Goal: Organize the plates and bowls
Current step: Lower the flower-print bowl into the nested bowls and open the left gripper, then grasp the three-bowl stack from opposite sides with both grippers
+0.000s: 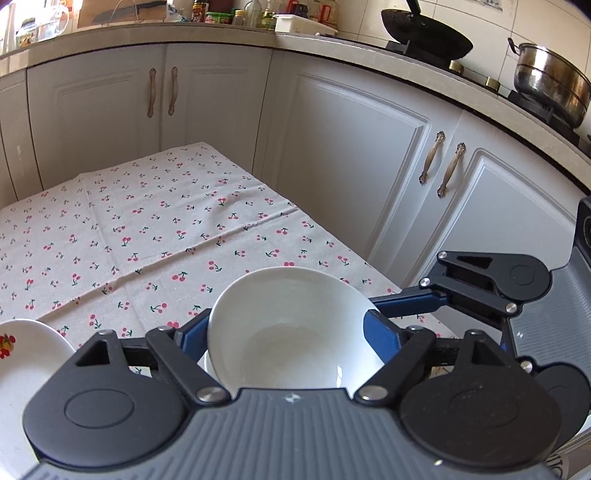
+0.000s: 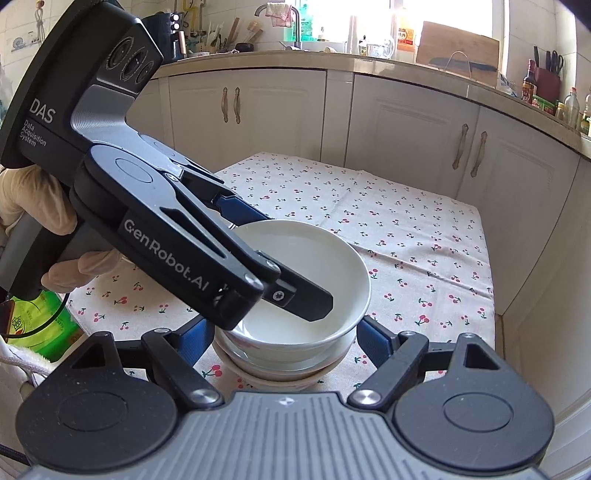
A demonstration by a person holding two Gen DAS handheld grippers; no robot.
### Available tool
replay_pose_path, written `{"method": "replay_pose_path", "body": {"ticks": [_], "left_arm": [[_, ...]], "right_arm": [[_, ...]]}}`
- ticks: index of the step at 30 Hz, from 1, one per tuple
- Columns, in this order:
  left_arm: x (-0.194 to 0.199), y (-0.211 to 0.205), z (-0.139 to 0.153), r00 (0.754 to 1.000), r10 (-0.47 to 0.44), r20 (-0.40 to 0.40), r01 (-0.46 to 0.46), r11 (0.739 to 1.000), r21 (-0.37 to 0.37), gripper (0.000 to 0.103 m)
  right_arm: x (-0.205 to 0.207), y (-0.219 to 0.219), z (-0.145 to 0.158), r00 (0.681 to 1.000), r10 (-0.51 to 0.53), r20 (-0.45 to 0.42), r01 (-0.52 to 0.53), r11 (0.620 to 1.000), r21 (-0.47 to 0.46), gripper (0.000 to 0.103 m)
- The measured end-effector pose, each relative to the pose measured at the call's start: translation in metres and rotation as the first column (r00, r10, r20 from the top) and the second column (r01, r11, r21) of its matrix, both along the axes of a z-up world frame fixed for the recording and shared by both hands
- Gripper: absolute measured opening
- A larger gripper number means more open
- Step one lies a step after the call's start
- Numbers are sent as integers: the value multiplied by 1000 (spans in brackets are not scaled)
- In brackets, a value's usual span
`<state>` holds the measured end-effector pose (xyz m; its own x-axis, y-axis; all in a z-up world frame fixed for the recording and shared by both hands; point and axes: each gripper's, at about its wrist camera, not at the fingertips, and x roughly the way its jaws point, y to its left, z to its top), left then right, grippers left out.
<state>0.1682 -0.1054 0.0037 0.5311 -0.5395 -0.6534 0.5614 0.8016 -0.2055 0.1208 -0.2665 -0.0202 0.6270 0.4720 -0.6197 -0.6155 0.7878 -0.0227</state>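
Where white kitchen cupboards (image 1: 332, 147) wrap round it, the bench (image 1: 147, 229) wears a cherry-print cloth. At the left a plate (image 1: 26, 354) lies near the left tongs (image 2: 280, 254). One of its fingers (image 2: 306, 299) reaches inside the top white bowl (image 2: 317, 269), another passes outside the rim, and neither visibly presses on it. That bowl sits nested in a stack of bowls (image 2: 280, 369). The right tongs (image 2: 284, 343) stand part open, their blue pads (image 2: 373, 338) flanking the stack; whether they touch it I cannot tell. A wok (image 1: 424, 33) and a steel pot (image 1: 550, 81) sit on the counter behind.
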Motion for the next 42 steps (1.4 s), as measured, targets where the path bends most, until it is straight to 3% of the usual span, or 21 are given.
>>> {"method": "replay_pose_path", "body": {"ticks": [13, 18, 21, 31, 42], "left_arm": [[5, 2, -8, 1000, 5, -26, -6, 999, -33, 85], [6, 3, -11, 999, -2, -37, 1, 999, -51, 91], [3, 6, -8, 1000, -7, -12, 6, 999, -46, 91], [-23, 30, 8, 994, -76, 75, 78, 997, -26, 94], [-36, 51, -9, 988, -148, 44, 142, 983, 120, 94]], "right_arm": [[4, -1, -6, 1000, -9, -25, 9, 1000, 4, 87], [6, -2, -7, 999, -9, -39, 10, 1000, 20, 90], [4, -4, -8, 1000, -20, -14, 20, 999, 30, 102], [-2, -6, -12, 1000, -16, -5, 16, 1000, 4, 103], [-8, -9, -26, 999, -26, -28, 24, 998, -56, 103]]}}
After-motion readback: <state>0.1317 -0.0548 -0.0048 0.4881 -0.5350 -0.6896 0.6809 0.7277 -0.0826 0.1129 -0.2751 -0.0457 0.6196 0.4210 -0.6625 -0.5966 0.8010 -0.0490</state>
